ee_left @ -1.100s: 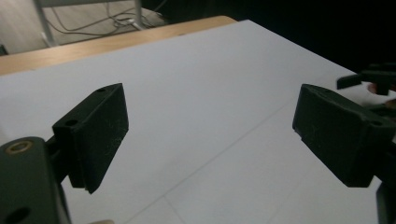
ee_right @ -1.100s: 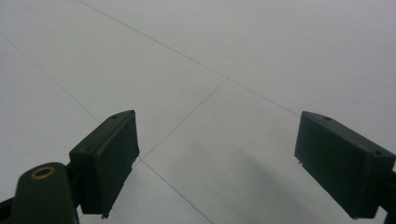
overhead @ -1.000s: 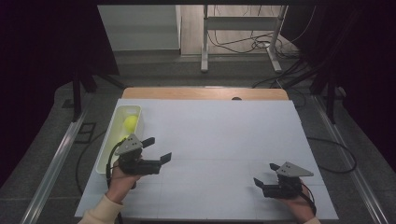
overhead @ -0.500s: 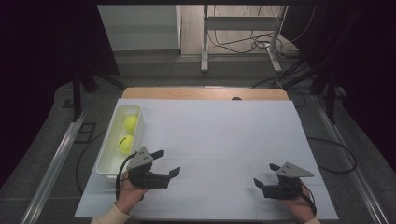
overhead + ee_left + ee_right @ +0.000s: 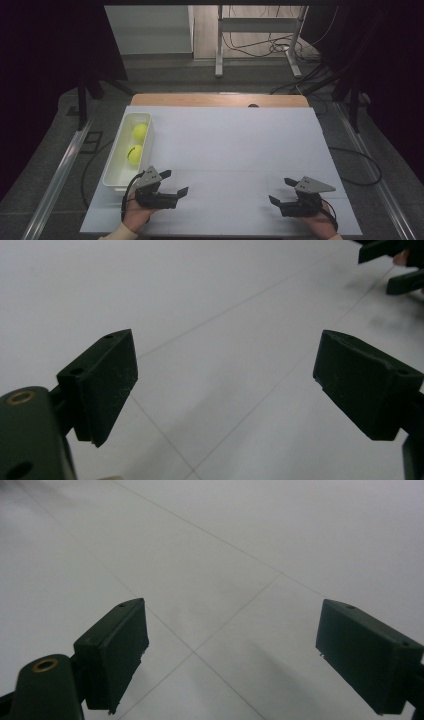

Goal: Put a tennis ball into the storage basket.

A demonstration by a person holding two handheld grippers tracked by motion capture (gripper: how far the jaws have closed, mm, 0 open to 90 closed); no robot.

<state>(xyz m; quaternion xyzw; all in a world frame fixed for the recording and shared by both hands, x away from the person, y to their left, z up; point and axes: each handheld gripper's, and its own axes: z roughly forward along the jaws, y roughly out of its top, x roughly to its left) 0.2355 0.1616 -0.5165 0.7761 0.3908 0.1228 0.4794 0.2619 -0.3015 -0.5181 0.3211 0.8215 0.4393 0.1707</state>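
Both grippers sit low over the white table [image 5: 235, 150] at its near edge. The left gripper [image 5: 174, 183] has its jaws spread wide and nothing between them, just beside the near end of the white bin [image 5: 116, 170], pointing toward the table's right side. In its own view the left gripper [image 5: 225, 385] looks across bare white surface, with the other gripper's black jaws in the top right corner. The right gripper [image 5: 281, 192] is well apart at the near right, jaws also wide and holding nothing; the right gripper [image 5: 232, 652] view shows faint seam lines crossing under it. In the bin lie 2 yellow tennis balls [image 5: 139, 132], 1 farther back, 1 [image 5: 134, 153] nearer.
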